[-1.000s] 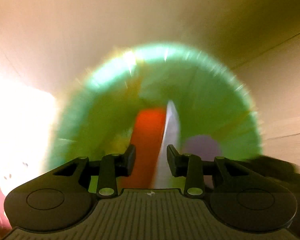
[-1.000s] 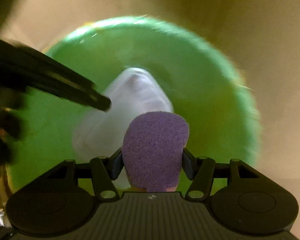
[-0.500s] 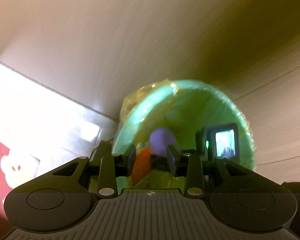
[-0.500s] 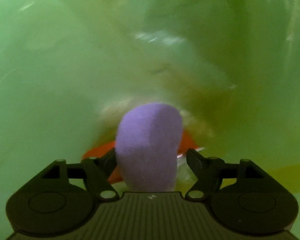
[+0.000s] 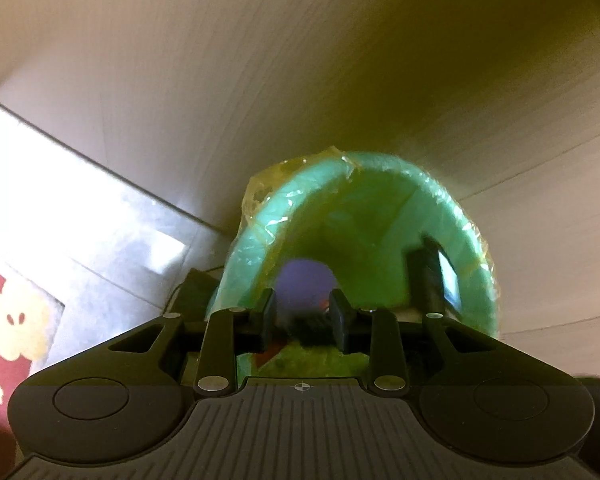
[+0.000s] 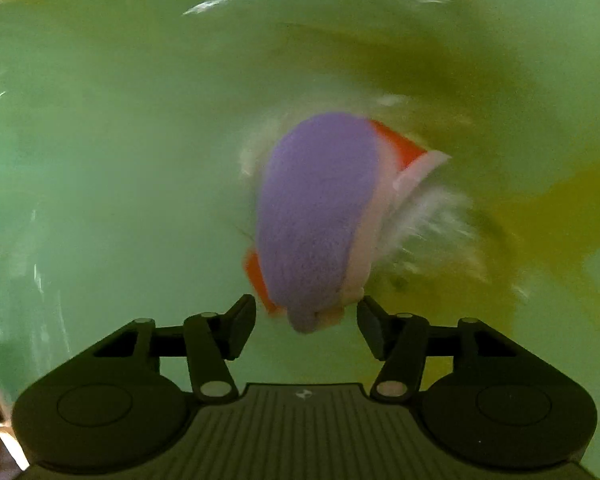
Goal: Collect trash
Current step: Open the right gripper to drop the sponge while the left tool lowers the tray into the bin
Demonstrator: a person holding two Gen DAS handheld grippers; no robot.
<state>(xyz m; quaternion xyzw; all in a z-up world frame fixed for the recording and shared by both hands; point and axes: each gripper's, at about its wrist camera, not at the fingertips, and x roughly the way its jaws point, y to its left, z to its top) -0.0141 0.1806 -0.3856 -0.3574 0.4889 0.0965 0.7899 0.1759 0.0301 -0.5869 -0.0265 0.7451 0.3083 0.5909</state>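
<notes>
Green bag lining [image 6: 100, 140] surrounds us as our right gripper [image 6: 306, 330], jaws closing on nothing, drops the purple sponge [image 6: 316, 216], while our left gripper [image 5: 302, 318] narrows, empty.

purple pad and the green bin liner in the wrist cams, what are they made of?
Purple pad: looks like fibrous scouring felt, matte and fuzzy, on a paler layer that may be sponge foam; motion blur leaves that open.
Green bin liner: thin translucent plastic film, glossy, judging by wrinkles and glints where it folds over the rim.
</notes>
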